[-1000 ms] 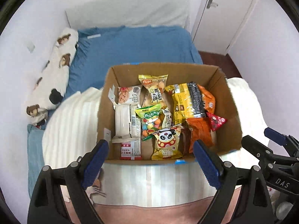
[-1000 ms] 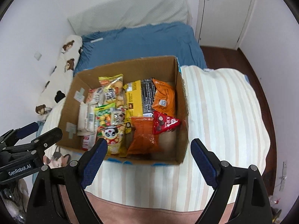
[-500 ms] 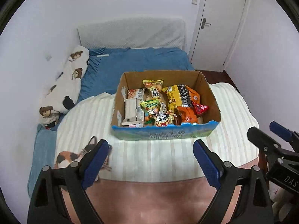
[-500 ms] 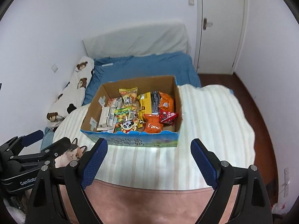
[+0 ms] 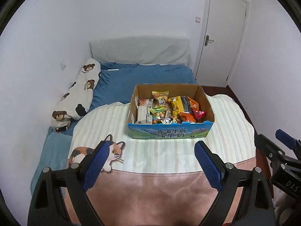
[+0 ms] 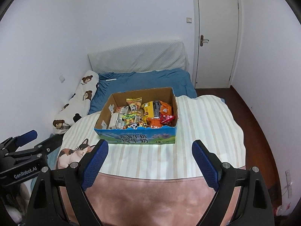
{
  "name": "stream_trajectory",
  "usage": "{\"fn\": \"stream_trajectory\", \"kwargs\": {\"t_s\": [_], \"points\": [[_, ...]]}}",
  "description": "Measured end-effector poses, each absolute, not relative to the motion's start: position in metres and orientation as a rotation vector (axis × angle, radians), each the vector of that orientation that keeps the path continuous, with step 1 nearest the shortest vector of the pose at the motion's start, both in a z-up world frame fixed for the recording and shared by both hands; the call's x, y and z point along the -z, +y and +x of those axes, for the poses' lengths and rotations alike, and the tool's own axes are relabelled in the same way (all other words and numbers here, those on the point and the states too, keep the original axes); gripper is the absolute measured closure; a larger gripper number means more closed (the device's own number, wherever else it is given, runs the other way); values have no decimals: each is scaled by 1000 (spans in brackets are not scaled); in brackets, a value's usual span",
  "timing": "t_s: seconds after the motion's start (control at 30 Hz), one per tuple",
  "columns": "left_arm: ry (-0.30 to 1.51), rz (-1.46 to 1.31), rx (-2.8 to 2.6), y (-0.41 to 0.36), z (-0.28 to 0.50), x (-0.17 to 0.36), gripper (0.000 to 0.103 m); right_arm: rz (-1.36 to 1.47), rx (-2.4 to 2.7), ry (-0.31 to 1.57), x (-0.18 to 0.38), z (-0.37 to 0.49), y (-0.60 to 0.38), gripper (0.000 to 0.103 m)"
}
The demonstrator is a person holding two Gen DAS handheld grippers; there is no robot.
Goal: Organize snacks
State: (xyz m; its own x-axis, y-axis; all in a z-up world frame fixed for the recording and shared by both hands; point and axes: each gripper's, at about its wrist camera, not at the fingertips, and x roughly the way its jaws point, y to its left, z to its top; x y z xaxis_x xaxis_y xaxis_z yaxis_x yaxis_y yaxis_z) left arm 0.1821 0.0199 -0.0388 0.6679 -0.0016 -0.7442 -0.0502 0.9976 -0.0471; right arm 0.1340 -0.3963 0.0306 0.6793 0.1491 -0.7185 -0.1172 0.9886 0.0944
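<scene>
Hovering low in the frame, left claw (image 5: 150, 162) spread wide, gripping nothing. Same for right claw (image 6: 149, 161), released, blue pads (image 6: 96, 162) apart and empty. Sitting at frame centre on the cream striped blanket (image 5: 169, 150) over the bed: open brown cardboard box with blue printed front (image 5: 170, 132), crammed with colourful snack packets (image 5: 165, 111). Resting against the wall at left, white bear-print bolster pillow (image 5: 79, 94).

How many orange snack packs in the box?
2: one orange pack by the right wall toward the back, another orange pack at the front, in the box. More may be buried.
</scene>
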Motion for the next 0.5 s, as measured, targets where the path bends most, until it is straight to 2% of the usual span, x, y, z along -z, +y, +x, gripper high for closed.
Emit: {"fn": "stream_trajectory", "kwargs": {"t_s": [0.37, 0.5], "points": [[783, -74, -35, 20, 160, 22, 10, 31, -152, 757, -57, 112, -400, 10], [782, -71, -36, 18, 162, 24, 10, 30, -150, 758, -52, 117, -401, 2]]}}
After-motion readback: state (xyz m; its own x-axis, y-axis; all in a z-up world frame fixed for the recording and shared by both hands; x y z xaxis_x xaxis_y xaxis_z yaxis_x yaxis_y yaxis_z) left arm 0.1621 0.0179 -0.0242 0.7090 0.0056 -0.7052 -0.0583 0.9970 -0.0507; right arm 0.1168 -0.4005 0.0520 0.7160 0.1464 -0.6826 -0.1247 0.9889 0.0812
